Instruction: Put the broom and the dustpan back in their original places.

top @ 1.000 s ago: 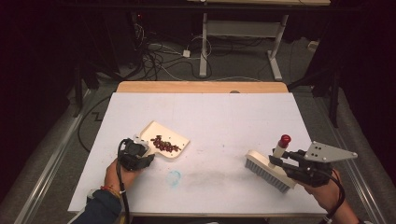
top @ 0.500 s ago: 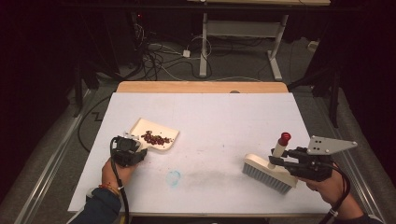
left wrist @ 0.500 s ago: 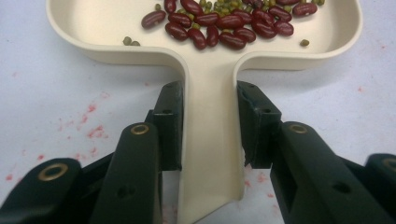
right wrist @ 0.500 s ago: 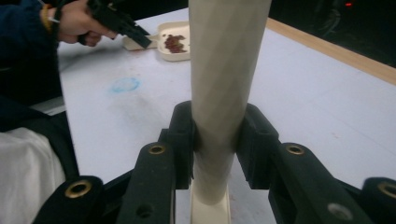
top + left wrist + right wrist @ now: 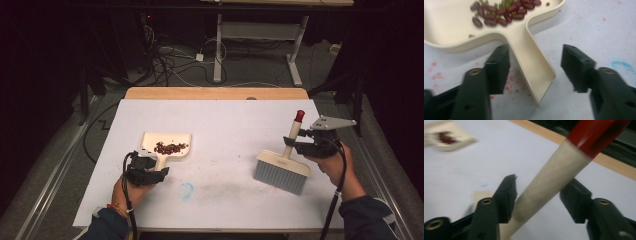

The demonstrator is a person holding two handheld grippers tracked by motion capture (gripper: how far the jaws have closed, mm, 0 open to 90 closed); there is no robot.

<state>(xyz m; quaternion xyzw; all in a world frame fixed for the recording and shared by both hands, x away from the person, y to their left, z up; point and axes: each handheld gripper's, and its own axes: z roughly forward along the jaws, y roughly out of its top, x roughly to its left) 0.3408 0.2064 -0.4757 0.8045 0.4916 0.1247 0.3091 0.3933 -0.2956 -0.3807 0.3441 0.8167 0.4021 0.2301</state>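
A cream dustpan [image 5: 167, 140] lies left of centre on the table, with several dark red beans [image 5: 170, 148] in it. Its handle [image 5: 531, 67] lies between my left gripper's [image 5: 155, 166] jaws, which have just been opening and stand apart from it. In the left gripper view the left gripper [image 5: 535, 57] is open. At the right, a brush [image 5: 281, 171] rests on its grey bristles. Its red-tipped wooden handle [image 5: 554, 167] slants up between my right gripper's [image 5: 537, 187] jaws, which have also just been opening. The handle leans by one jaw, clear of the other. In the high view the right gripper [image 5: 293, 144] is beside the handle.
A white sheet [image 5: 225, 120] covers the table, and a wooden strip [image 5: 215, 93] runs along its far edge. A blue smudge [image 5: 186, 190] marks the sheet near the front. Cables and a metal frame stand on the dark floor beyond.
Both grippers' jaws have opened off the handles they held. The right hand and the brush moved away from the person. The dustpan shifted slightly left and turned square.
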